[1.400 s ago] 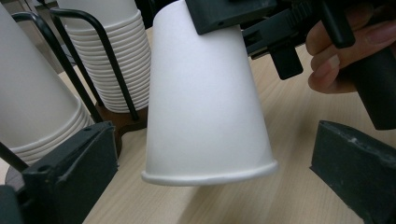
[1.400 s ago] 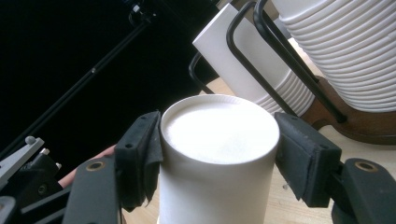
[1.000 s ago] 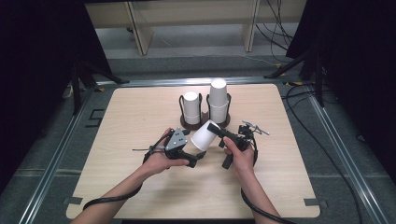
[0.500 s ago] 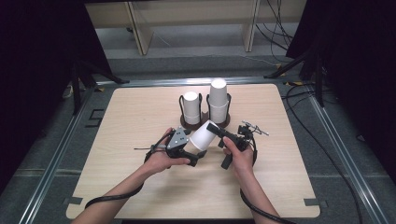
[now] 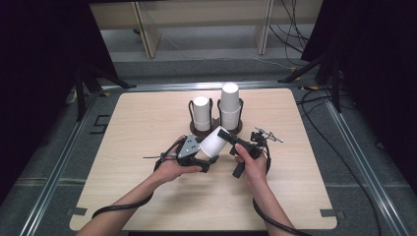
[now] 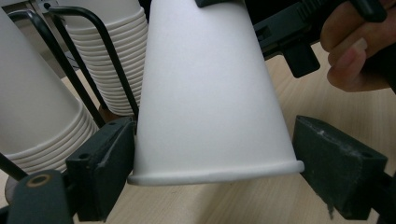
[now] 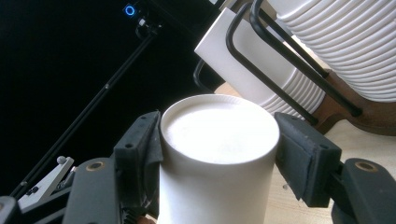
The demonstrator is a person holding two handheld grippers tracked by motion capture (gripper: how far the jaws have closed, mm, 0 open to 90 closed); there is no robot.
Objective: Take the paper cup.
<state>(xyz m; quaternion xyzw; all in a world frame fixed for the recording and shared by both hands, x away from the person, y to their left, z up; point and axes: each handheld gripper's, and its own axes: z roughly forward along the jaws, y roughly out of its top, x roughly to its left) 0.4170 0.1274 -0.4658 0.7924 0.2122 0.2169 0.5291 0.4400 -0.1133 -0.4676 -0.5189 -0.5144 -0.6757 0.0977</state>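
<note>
Fingers (image 7: 140,149) of the right gripper (image 5: 223,135) were clamped on the closed bottom end of one cup (image 5: 214,142), one pad on each side, so that the cup was carried in the air above the table (image 5: 147,123), just in front of the holders. The cup was kept tilted, its open rim turned down toward the left gripper (image 5: 205,153). This was probably done so that the wide end could be taken by the other hand.

The left fingers (image 6: 105,172) had just been closing, with the rim end of the cup between them. In the left gripper view both pads seemed to touch the cup wall just above the rim, without any dent in the paper. By judgement, the cup was being held at both ends, either to pass it over or to pull a nested cup free. Which of the two was meant could not be told.

Counted, there was one cup in the grippers. Two stacks were standing mouth down at the far middle of the table, a lower stack (image 5: 200,110) and a taller stack (image 5: 229,101). Each was kept upright by its own wire holder (image 5: 233,130), so two holders were seen, close beside each other. Two grippers were used, one in each hand.
</note>
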